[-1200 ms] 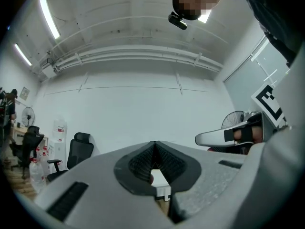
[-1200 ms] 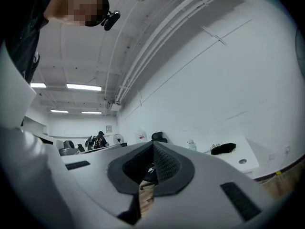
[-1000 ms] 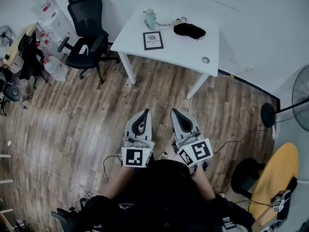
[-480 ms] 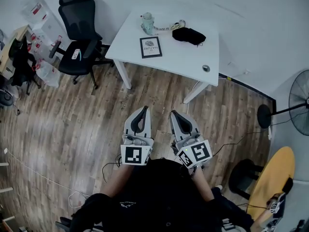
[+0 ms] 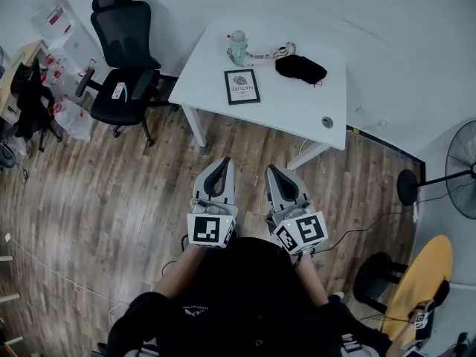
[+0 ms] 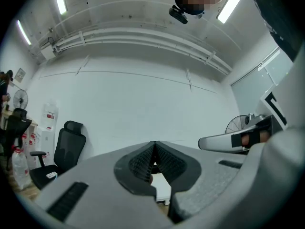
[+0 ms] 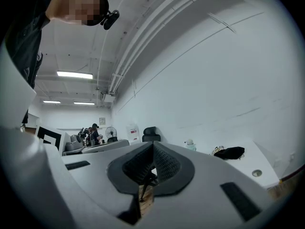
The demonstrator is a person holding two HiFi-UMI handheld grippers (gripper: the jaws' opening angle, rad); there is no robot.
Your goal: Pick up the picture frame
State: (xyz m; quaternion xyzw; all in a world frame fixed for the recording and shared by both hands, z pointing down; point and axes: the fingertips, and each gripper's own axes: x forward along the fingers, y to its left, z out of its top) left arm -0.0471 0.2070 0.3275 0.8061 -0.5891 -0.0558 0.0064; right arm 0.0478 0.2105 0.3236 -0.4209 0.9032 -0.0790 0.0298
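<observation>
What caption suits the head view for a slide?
Left gripper and right gripper, both shut, point toward the white table bearing the picture frame.

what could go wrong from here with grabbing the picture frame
The picture frame lies flat on the white table, so the jaws may shove it rather than catch an edge. The left gripper and right gripper are both shut and must open first. A shoved frame could tip the bottle standing just beyond it.
</observation>
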